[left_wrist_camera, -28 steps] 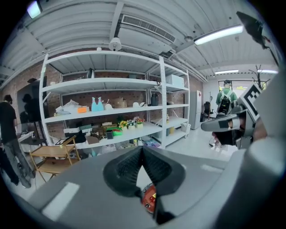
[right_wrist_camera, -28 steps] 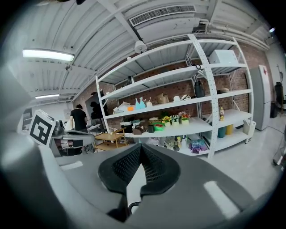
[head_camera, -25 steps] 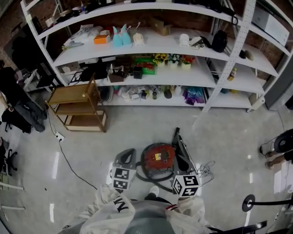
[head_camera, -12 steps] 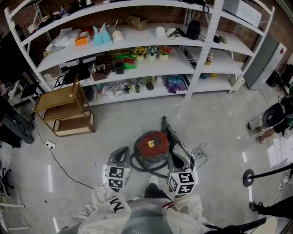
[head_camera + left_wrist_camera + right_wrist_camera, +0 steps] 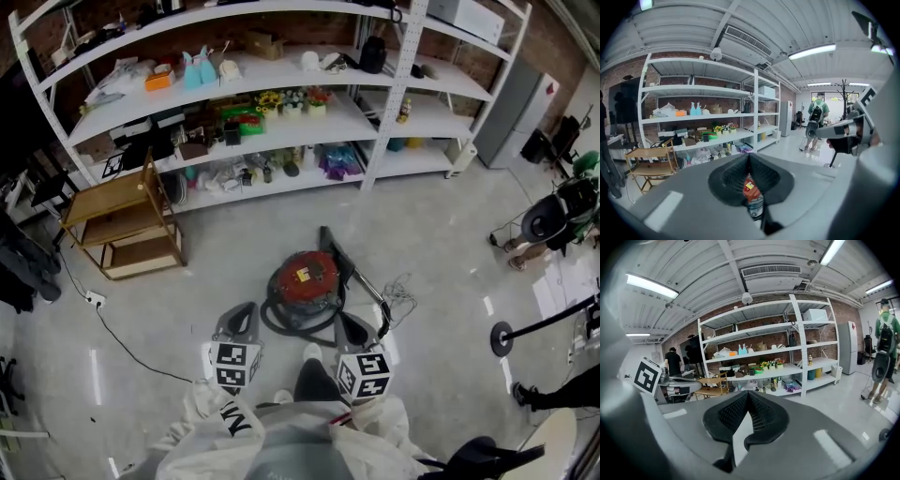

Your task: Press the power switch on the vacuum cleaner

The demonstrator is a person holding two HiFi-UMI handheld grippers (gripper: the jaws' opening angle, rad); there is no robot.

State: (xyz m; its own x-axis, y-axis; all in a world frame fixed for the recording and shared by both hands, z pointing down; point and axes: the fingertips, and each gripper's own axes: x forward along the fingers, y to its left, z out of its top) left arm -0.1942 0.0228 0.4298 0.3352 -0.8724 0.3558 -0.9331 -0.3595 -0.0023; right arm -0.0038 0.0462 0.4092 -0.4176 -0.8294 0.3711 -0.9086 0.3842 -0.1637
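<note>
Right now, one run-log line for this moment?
vacuum cleaner: on floor | left gripper: shut, empty | right gripper: shut, empty | contact: none

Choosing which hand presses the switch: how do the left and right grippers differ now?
The left gripper shows the red vacuum cleaner past its jaws; the right gripper shows only floor. The left gripper hangs left of it, the right gripper beside its black wand. Both have jaws together, holding nothing.

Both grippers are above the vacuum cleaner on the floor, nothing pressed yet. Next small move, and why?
Probably lower the left gripper toward the top of the vacuum cleaner. Its jaws are shut, good for pressing, and its view lines up on the red body, which looks small and far below. The switch itself can't be made out from here.
</note>
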